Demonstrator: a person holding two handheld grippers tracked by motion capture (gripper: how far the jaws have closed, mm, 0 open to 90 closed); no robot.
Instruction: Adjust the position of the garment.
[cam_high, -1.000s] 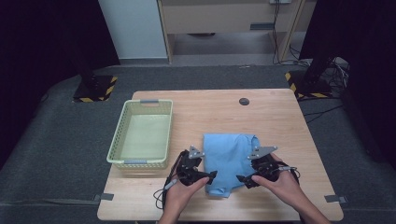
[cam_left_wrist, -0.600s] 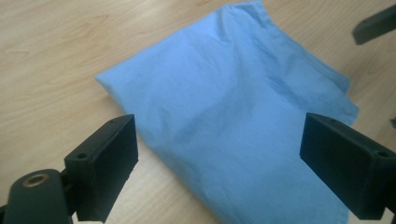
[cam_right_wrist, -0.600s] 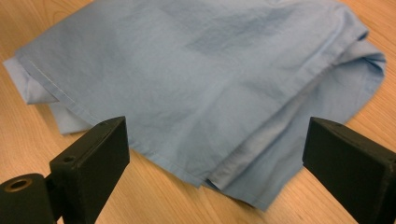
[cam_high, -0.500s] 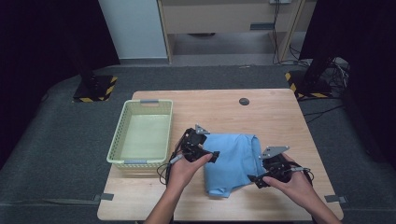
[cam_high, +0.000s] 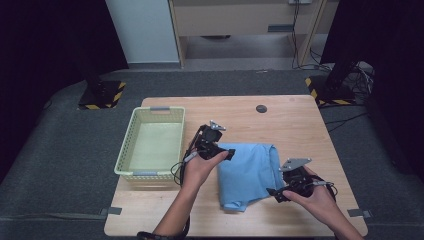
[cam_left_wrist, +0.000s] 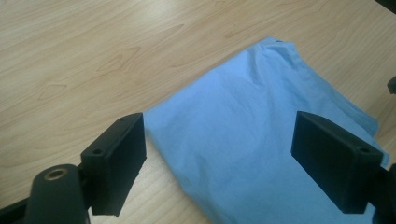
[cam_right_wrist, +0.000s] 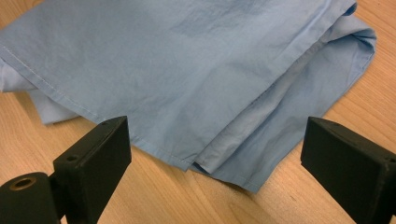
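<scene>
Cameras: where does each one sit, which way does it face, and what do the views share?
High view: fixed above the person's side, facing forward and down on the table; both forearms, left gripper and right gripper show.
Left gripper view: rides the left gripper, looking down on the blue cloth; its own open jaws show.
Right gripper view: rides the right gripper, facing the cloth's folded edge; its open jaws show.
Shared: the blue cloth and the table.
</scene>
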